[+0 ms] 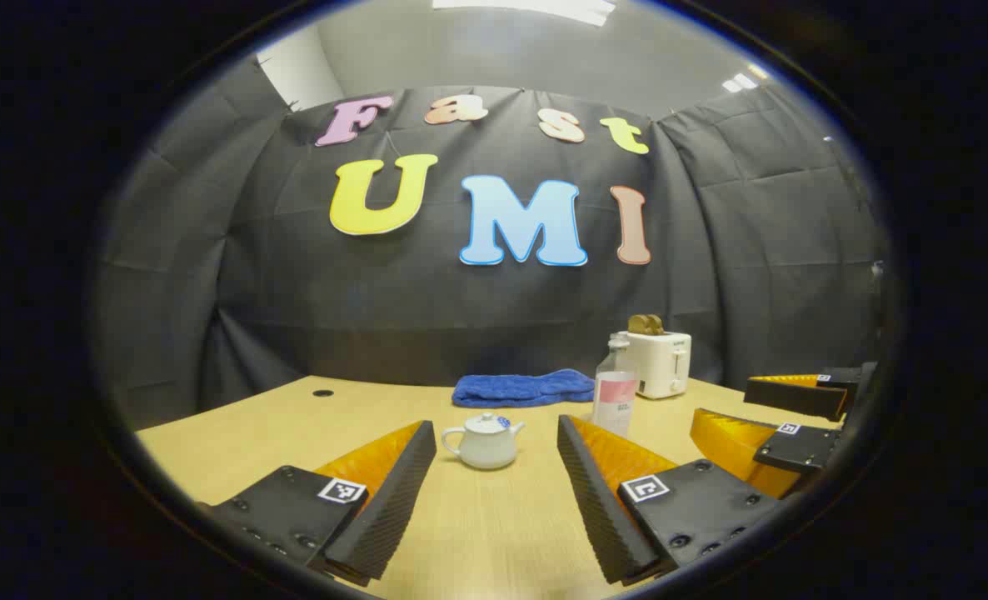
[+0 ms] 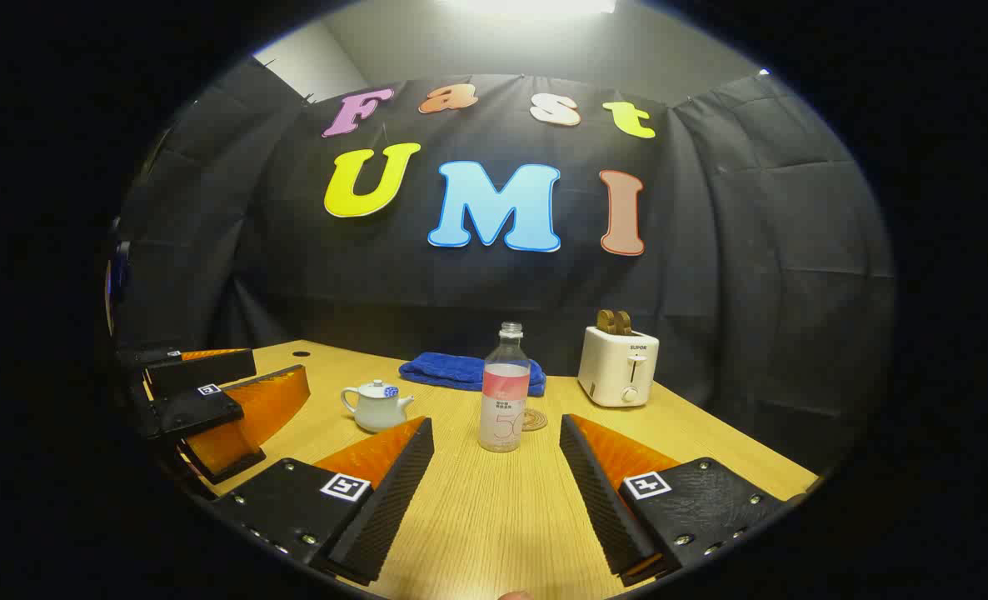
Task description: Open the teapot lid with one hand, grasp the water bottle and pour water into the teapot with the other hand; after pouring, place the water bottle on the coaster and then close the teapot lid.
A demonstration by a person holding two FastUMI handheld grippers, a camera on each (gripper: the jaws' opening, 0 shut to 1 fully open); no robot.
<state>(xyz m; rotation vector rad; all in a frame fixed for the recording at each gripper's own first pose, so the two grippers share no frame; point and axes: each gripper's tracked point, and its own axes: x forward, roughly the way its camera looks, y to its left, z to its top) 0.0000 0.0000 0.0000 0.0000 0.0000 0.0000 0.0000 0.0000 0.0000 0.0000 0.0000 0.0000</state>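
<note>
Nearest you in the left gripper view, your left gripper (image 1: 496, 492) hangs low over the wooden table (image 1: 494, 542) with its jaws spread wide and nothing between them, levelled straight at the teapot (image 1: 485, 441). The teapot stands upright just past the fingertips, lid (image 1: 487, 422) seated on it, spout pointing right in that view and handle to the left. In the right gripper view, your right gripper (image 2: 496, 492) is posed the same way, low and level, jaws wide apart and empty, aimed at the water bottle (image 2: 504, 389). The bottle stands upright with no cap on it, between and beyond the fingertips, and bare table lies between it and the pads. The coaster (image 2: 534, 419) lies flat just behind the bottle to its right, partly hidden by it. The teapot (image 2: 376, 405) sits to the bottle's left, apart from it, with your left gripper (image 2: 236, 408) farther left near the table's side edge. Behind both, a folded blue towel (image 2: 461, 372) lies close to the far edge, and a white toaster (image 2: 619, 364) stands off to the right, well apart from the bottle.
</note>
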